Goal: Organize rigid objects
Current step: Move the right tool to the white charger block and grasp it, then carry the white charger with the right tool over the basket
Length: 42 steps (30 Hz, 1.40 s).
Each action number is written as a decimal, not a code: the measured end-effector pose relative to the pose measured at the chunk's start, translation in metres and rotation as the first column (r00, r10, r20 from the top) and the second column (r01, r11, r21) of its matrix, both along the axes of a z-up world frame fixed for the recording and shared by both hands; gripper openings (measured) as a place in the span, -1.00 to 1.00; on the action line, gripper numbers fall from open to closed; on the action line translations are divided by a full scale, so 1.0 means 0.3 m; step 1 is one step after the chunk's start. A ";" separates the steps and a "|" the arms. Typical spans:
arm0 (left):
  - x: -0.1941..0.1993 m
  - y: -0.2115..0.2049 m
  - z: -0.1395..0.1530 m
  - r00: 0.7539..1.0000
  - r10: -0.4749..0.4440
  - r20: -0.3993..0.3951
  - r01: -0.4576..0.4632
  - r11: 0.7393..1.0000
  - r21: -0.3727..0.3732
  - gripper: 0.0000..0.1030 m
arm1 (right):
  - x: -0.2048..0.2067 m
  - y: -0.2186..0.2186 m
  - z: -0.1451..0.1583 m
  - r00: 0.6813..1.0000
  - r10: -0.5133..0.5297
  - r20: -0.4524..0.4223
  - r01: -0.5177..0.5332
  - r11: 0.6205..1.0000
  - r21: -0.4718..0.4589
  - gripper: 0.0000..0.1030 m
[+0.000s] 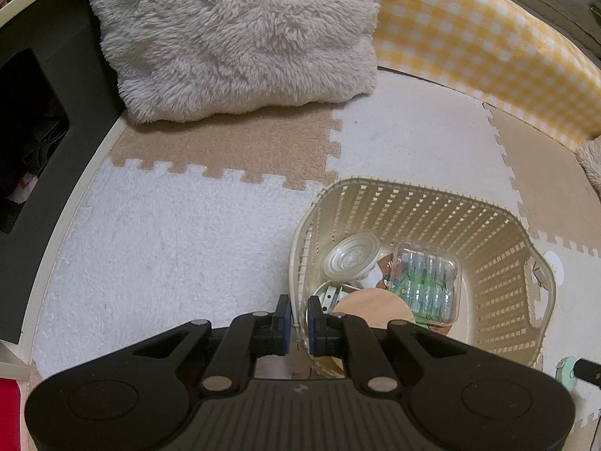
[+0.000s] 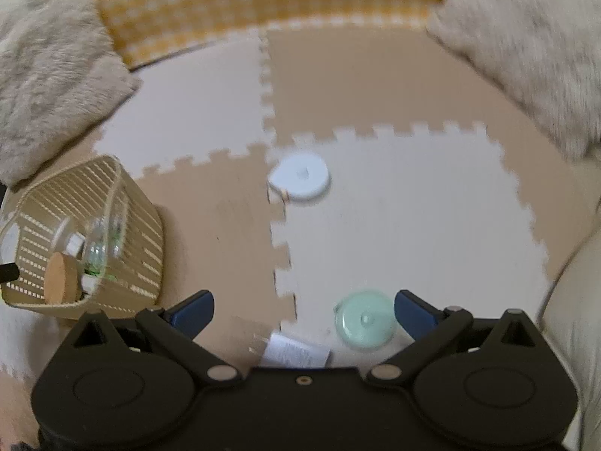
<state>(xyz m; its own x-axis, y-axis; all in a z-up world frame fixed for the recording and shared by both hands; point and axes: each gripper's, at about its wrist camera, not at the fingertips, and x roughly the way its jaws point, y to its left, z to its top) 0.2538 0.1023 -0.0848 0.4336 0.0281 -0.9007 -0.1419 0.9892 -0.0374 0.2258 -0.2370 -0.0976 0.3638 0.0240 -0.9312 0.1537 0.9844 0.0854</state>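
Left gripper (image 1: 298, 325): jaws clenched on the cream slatted plastic basket (image 1: 499, 259) rim, lower centre, steadying it.
Right gripper (image 2: 303, 314): jaws released, wide, above the mint-green round plastic disc (image 2: 363, 319), lower right, for pickup.
Remaining: white round disc (image 2: 300, 179), centre floor.

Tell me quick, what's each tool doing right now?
Left tool: shut on the rim of the cream slatted plastic basket.
Right tool: open, holding nothing.

Motion blurs the right wrist view; a clear packet (image 2: 296, 351) lies half-hidden behind the gripper body.
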 end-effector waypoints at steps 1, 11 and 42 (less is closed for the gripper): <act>0.000 0.000 0.000 1.000 0.000 0.000 0.000 1.000 0.000 -0.82 | -0.002 -0.007 -0.016 1.000 -0.015 -0.018 0.015 1.000 0.007 1.00; 0.000 0.000 0.000 1.000 0.000 0.000 0.000 1.000 0.001 -0.82 | -0.014 -0.051 -0.147 0.981 -0.118 -0.154 0.138 0.983 0.123 0.63; 0.000 -0.002 0.000 1.000 0.000 0.000 0.000 1.000 0.001 -0.82 | -0.021 -0.028 -0.072 0.997 -0.077 -0.027 0.081 0.961 0.265 -0.06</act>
